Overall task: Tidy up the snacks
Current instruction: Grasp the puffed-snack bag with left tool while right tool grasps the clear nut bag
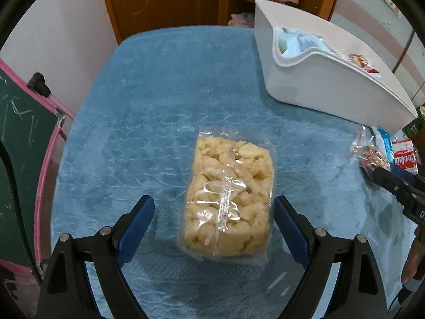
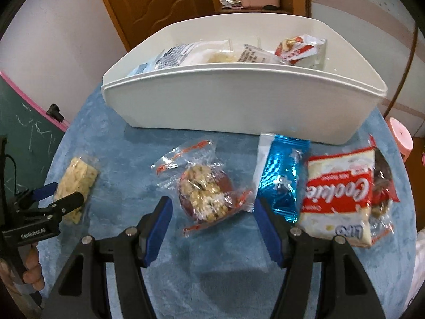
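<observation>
- Left wrist view: the left gripper (image 1: pixel 213 210) stands wide, one blue finger on each side of a clear pack of pale yellow crisps (image 1: pixel 228 202) lying in the middle of the frame on the blue cloth (image 1: pixel 132 106). The right finger seems to touch the pack's edge or sit just beside it; the left finger is apart from it. Nothing is squeezed yet.
- In the upper right of this view sits the white bin (image 1: pixel 318 85), with a few wrapped snacks showing over its rim. At the right edge the tip of the other gripper pokes in near more packets on the cloth.
- Right wrist view: the right gripper (image 2: pixel 212 211) is also spread wide and holds nothing. Between and just beyond its fingers, at centre frame, lies a round nut cake in a clear wrapper (image 2: pixel 205 195).
- Right of it lie a blue foil packet (image 2: pixel 283 178) and a red and white cookie bag (image 2: pixel 342 194), the foil packet close to the right finger. The bin fills the top of the frame.
- Judging by this, the job is part done: several snacks are in the bin, while at least four packs lie outside it, and both grippers look set for a pick-up.
</observation>
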`<control>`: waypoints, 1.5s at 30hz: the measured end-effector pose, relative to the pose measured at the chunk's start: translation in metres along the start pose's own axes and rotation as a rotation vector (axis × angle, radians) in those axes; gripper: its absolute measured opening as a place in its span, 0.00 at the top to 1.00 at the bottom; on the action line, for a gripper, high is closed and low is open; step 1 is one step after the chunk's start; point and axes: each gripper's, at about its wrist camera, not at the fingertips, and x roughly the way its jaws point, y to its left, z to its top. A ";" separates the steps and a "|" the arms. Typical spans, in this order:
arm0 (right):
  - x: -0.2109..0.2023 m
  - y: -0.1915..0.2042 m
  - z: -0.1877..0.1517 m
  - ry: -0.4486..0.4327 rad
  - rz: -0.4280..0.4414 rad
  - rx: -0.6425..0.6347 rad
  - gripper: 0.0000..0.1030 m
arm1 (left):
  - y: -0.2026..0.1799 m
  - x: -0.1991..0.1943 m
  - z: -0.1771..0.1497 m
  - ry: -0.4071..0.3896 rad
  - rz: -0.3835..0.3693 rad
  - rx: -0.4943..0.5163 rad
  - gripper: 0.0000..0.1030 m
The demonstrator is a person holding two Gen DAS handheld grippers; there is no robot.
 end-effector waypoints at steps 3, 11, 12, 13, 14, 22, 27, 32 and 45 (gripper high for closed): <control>0.007 0.008 0.003 -0.004 0.002 -0.034 0.37 | 0.004 0.009 0.002 0.021 -0.013 -0.027 0.13; 0.022 0.023 0.003 0.013 0.014 -0.104 0.45 | 0.007 0.015 0.002 0.032 -0.023 -0.036 0.15; 0.022 0.024 0.002 0.013 0.012 -0.112 0.46 | 0.006 0.015 0.003 0.030 -0.024 -0.034 0.17; 0.021 0.023 0.002 0.013 0.014 -0.114 0.47 | 0.006 0.013 0.002 0.026 -0.023 -0.033 0.24; 0.020 0.021 0.001 0.011 0.023 -0.105 0.48 | 0.005 0.012 0.002 0.019 -0.017 -0.030 0.34; 0.006 0.005 -0.004 0.023 0.078 -0.011 0.50 | -0.003 -0.005 -0.005 0.005 -0.007 -0.027 0.42; -0.015 0.004 -0.013 0.016 0.094 0.007 0.50 | -0.016 -0.029 -0.013 -0.021 -0.027 0.013 0.42; -0.043 0.009 -0.025 -0.004 0.114 0.002 0.50 | -0.033 -0.059 -0.022 -0.052 -0.058 0.065 0.42; -0.120 0.003 -0.028 -0.128 0.135 0.003 0.50 | -0.090 -0.137 -0.016 -0.138 -0.101 0.211 0.42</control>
